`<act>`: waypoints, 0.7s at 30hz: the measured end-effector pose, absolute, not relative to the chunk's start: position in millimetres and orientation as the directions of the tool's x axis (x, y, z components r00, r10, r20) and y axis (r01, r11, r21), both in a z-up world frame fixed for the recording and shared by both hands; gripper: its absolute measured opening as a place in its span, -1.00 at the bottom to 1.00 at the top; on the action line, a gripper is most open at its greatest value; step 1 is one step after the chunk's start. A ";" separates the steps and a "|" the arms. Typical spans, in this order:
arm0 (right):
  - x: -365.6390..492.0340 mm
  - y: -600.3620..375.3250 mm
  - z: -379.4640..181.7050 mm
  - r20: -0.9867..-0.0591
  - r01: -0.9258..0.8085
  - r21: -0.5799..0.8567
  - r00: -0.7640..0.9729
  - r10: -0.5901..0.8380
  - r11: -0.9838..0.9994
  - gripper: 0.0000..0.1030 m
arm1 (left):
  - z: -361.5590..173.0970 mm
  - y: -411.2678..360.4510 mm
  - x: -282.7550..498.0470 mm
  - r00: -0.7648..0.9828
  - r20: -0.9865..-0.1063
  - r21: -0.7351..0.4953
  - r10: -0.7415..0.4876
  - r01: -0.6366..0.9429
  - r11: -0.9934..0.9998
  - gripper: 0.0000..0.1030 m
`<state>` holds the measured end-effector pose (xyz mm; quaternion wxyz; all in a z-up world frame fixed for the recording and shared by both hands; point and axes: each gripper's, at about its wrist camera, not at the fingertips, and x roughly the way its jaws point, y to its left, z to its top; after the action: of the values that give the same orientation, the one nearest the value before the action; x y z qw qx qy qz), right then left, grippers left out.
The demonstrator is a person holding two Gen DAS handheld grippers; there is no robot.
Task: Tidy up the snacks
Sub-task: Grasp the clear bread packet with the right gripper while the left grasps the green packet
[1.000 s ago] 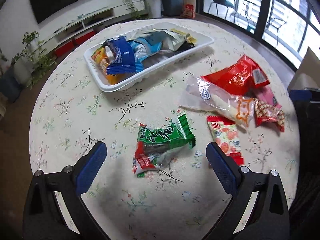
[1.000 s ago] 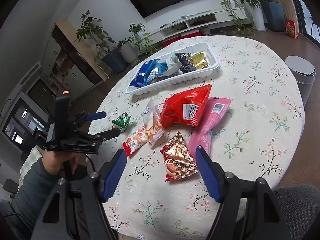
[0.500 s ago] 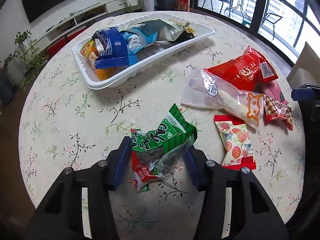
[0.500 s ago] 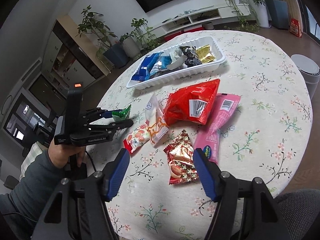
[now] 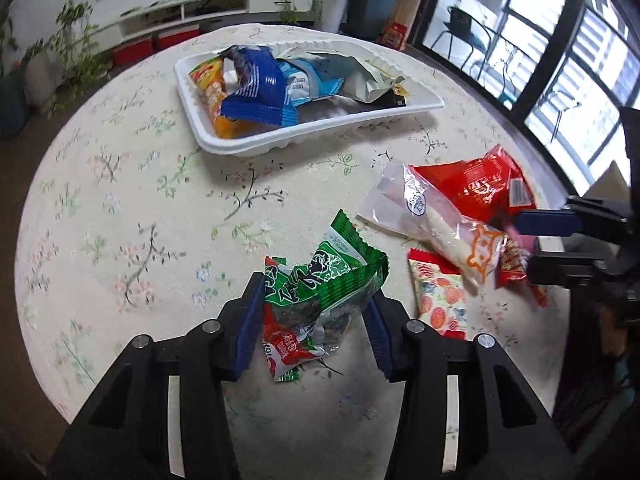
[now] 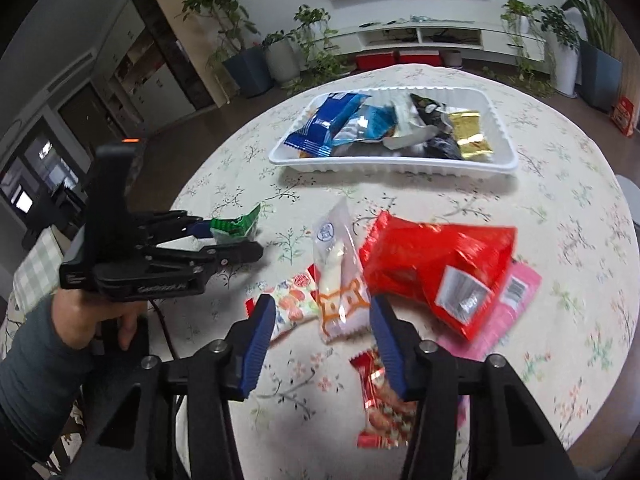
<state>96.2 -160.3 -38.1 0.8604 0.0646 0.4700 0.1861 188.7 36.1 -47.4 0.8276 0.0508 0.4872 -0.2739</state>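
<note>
Green snack packet, long axis slanting up-right, sits pinched in the left gripper; right gripper, just narrowing, straddles the clear packet without pressing it.

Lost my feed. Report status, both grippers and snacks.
Left gripper shut on green packet. Right gripper closing around clear packet, not gripping. White tray path clear.

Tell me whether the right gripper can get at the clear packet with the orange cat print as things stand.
Probably yes. The right gripper hangs just short of the clear packet, which lies on top of the loose pile with nothing over it. Its jaws, which have just been closing, hold nothing.
</note>
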 end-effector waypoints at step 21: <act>159.3 -116.1 -78.1 -0.901 -0.363 0.057 0.382 0.205 0.930 -0.28 | -51.4 50.5 175.6 0.356 -0.804 -0.317 -0.476 0.420 0.850 -0.14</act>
<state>159.3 -116.1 -78.1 0.8280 -0.0748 0.5286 0.1714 175.6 50.5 -51.4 0.8228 -0.0279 0.4980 -0.2724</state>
